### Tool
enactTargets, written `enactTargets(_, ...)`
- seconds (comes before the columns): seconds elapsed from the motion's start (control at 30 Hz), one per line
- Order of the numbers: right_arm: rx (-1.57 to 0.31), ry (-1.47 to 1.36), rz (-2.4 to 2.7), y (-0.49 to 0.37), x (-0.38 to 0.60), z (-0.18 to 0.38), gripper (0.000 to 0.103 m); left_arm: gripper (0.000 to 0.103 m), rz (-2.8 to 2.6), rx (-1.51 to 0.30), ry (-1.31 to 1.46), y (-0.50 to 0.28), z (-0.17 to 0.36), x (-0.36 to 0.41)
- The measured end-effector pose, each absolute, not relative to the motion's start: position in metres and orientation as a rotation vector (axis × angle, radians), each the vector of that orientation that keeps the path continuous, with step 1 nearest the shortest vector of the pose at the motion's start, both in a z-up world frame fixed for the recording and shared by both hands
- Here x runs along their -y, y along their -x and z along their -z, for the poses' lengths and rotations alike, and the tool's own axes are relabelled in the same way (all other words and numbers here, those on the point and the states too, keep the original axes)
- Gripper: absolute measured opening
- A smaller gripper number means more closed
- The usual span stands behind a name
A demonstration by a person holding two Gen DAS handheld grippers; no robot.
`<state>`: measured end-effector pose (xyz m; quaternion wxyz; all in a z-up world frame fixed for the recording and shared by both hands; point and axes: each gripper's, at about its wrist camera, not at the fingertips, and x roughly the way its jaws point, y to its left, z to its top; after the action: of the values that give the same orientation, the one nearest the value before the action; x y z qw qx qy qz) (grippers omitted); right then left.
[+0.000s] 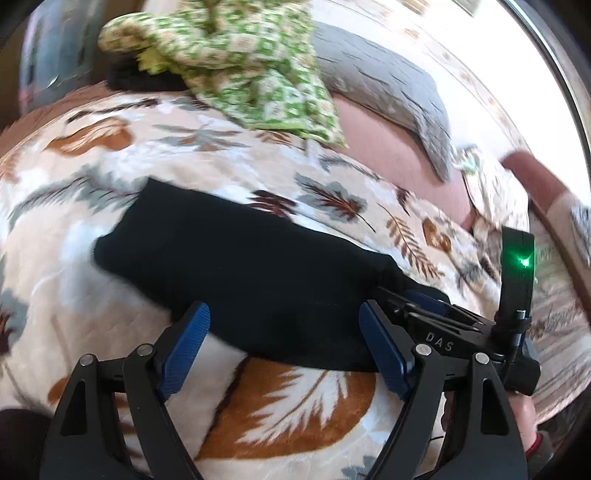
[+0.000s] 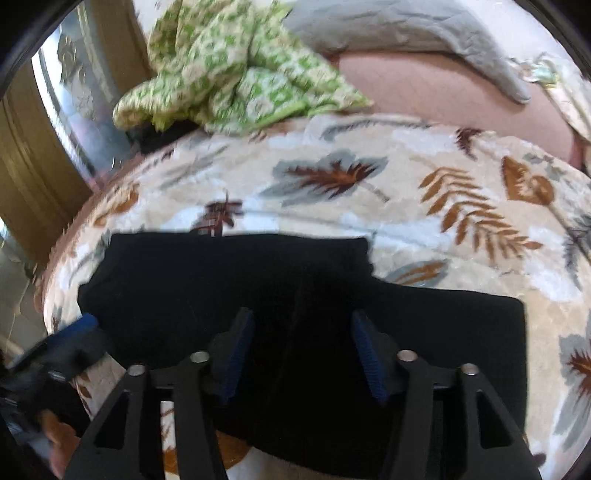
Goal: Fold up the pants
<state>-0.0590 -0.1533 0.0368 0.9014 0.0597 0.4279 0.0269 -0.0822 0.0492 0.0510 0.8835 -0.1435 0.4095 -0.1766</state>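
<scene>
Nearest to us in the left wrist view, our left gripper [image 1: 284, 332] has its blue-padded fingers spread wide apart, with nothing between them; they hang just over the near edge of the black pants [image 1: 236, 266]. Our right gripper [image 1: 424, 314] shows at the right of that view, its tip touching the right end of the pants, a green light glowing on its upright part.

In the right wrist view, the right gripper [image 2: 303, 350] also has its fingers apart, poised above the middle of the pants [image 2: 221, 288] and gripping no cloth. The left gripper [image 2: 79, 332] appears blurred at the left edge of the dark cloth.

The pants lie flat as a folded black shape on the leaf-patterned blanket [image 2: 424, 192], which covers the bed.

Farther back, a crumpled green-and-white checked cloth [image 2: 229, 66] rests at the far edge of the blanket. Beside it, to the right, a gray cloth [image 2: 406, 22] drapes over a pink surface [image 2: 443, 96].
</scene>
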Motion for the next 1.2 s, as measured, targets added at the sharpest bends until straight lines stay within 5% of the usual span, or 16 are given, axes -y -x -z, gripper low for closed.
enactTargets(0.13, -0.822, -0.123, -0.105, 0.06, 0.146, -0.057, 0.061, 0.085, 0.286, -0.869, 0.398, 0.088, -0.042, -0.078)
enactTargets(0.47, -0.806, -0.087, -0.364, 0.009, 0.088, -0.083, 0.087, 0.086, 0.174, -0.938, 0.58, 0.077, -0.009, -0.109)
enactTargets(0.67, -0.874, 0.119, -0.49, -0.029, 0.028, -0.073, 0.087, 0.103, 0.172, -0.905, 0.608, 0.066, -0.008, -0.106)
enactTargets(1.0, -0.988, 0.232, -0.657, -0.08, -0.028, -0.041, 0.086, 0.103, 0.145, -0.89, 0.535, 0.055, -0.008, -0.094)
enactTargets(1.07, -1.019, 0.236, -0.697, -0.084, -0.035, -0.031, 0.075, 0.103, 0.138, -0.881, 0.53, 0.053, -0.008, -0.094)
enactTargets(1.1, -1.018, 0.228, -0.72, -0.083, -0.037, -0.028, 0.053, 0.103, 0.137, -0.877, 0.533, 0.052, -0.008, -0.094)
enactTargets(1.2, -1.005, 0.18, -0.729, -0.081, -0.036, -0.027, 0.037, 0.099, 0.121, -0.856, 0.562, 0.049, -0.008, -0.097)
